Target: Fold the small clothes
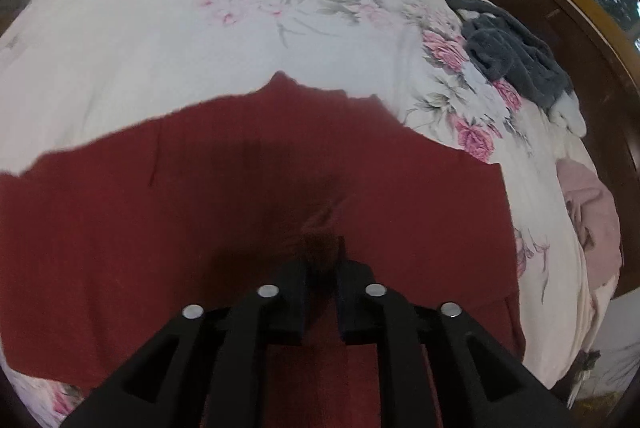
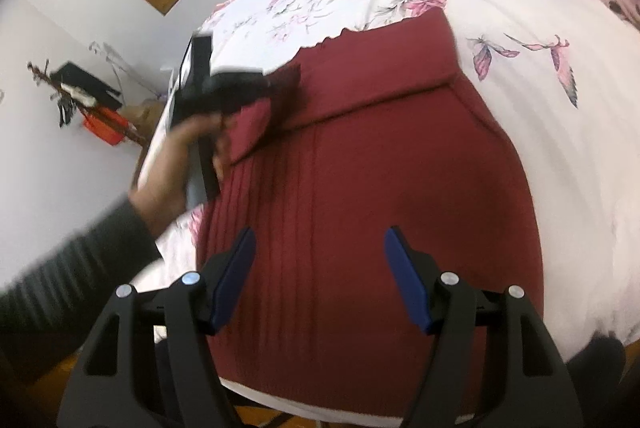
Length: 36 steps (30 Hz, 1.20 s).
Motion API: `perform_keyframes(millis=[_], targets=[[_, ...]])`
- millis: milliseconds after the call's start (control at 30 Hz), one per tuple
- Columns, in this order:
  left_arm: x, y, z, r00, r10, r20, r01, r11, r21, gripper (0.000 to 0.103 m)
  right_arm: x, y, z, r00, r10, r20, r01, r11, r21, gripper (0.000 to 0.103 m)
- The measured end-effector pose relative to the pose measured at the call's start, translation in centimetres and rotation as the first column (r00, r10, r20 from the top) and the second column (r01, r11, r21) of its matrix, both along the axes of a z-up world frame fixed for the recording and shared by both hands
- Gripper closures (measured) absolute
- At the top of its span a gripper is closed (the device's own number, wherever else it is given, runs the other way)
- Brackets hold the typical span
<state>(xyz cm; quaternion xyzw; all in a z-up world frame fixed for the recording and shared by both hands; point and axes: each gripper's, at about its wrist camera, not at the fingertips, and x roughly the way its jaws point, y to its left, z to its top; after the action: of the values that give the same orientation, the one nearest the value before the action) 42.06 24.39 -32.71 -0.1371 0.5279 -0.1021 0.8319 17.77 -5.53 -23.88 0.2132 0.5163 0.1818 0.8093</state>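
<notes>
Currently our left gripper (image 1: 322,260), pinched shut on a corner flap of the red garment (image 2: 360,188) spread lengthwise on the bed (image 2: 540,148), sits nearer than our right gripper (image 2: 320,260), which hovers wide open, empty, over the near hem.

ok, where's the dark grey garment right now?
The dark grey garment lies bunched on the floral bedspread, far right in the left wrist view, beyond the red garment.

A floral-sheeted bed (image 1: 160,28) carries a red garment (image 1: 240,188) near its front edge (partly folded), grey clothes (image 1: 516,56) and pink cloth (image 1: 592,220) along the right edge.
</notes>
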Motion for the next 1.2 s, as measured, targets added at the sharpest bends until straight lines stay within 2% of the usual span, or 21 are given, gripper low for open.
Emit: perform_keyframes(millis=[67,167,200,333,367,433,500,533,700,767,833,900,933,967,1000,1067,1200], targets=[[-1.4,1.6,0.6,1.0,0.022,0.019,-0.022,0.999,-0.028,0.059,2.9,-0.8,-0.2,1.0,-0.002,-0.027,0.004,0.998,0.069,0.03],[-4.9,4.6,1.4,0.997,0.069,0.036,-0.065,0.993,-0.102,0.054,8.6,-0.6,-1.5,0.996,0.017,-0.089,0.0,0.981,0.193,0.03],[-6.4,5.5,1.6,0.996,0.08,0.044,-0.076,0.992,-0.1,0.05,10.5,-0.2,-2.1,0.993,0.029,-0.115,-0.003,0.975,0.222,0.03],[-11.9,7.0,2.5,0.995,0.06,0.08,-0.059,0.998,-0.018,0.044,18.6,2.3,-5.6,0.972,0.064,-0.227,0.022,0.933,0.359,0.03],[-13.6,7.5,2.5,0.995,0.065,0.078,-0.064,0.998,-0.013,0.043,20.3,3.1,-6.5,0.965,0.07,-0.252,0.03,0.928,0.372,0.03],[-17.2,8.7,2.1,0.995,0.092,0.041,-0.089,0.993,-0.075,0.043,23.7,4.4,-8.8,0.949,0.07,-0.309,0.049,0.931,0.361,0.031],[-19.8,9.4,1.8,0.993,0.12,0.022,-0.117,0.988,-0.104,0.043,26.3,5.3,-11.5,0.917,0.087,-0.39,0.079,0.917,0.391,0.034],[-21.7,9.9,1.5,0.991,0.137,0.002,-0.136,0.982,-0.132,0.043,27.0,5.6,-12.6,0.902,0.09,-0.423,0.096,0.912,0.399,0.042],[-26.7,11.8,-0.2,0.976,0.203,-0.083,-0.217,0.949,-0.23,0.043,29.0,8.6,-15.0,0.868,0.145,-0.474,0.028,0.94,0.339,0.047],[-27.8,12.2,-0.8,0.971,0.218,-0.1,-0.237,0.936,-0.261,0.043,29.2,9.4,-15.2,0.869,0.137,-0.475,0.006,0.958,0.288,0.047],[-28.2,12.4,-1.2,0.969,0.22,-0.112,-0.243,0.929,-0.278,0.043,29.4,10.1,-15.3,0.866,0.14,-0.481,-0.001,0.961,0.277,0.047],[-28.8,12.5,-1.5,0.966,0.231,-0.119,-0.256,0.925,-0.281,0.043,29.7,10.7,-15.2,0.865,0.144,-0.48,-0.007,0.961,0.276,0.053],[-29.0,12.6,-1.6,0.965,0.233,-0.122,-0.259,0.921,-0.291,0.043,29.8,11.0,-15.0,0.865,0.153,-0.479,-0.016,0.96,0.279,0.069],[-29.2,12.7,-1.8,0.963,0.236,-0.13,-0.265,0.917,-0.297,0.043,29.9,11.2,-14.7,0.864,0.16,-0.478,-0.025,0.961,0.276,0.09],[-29.4,12.8,-1.9,0.962,0.239,-0.136,-0.27,0.915,-0.299,0.043,30.1,11.4,-14.0,0.87,0.159,-0.467,-0.035,0.964,0.263,0.097],[-29.9,13.0,-2.3,0.957,0.247,-0.148,-0.282,0.911,-0.302,0.043,30.7,11.4,-12.3,0.89,0.162,-0.427,-0.054,0.966,0.253,0.097],[-30.4,13.4,-2.6,0.952,0.257,-0.165,-0.297,0.906,-0.303,0.043,31.3,10.2,-6.4,0.942,0.153,-0.298,-0.083,0.969,0.235,0.098]])
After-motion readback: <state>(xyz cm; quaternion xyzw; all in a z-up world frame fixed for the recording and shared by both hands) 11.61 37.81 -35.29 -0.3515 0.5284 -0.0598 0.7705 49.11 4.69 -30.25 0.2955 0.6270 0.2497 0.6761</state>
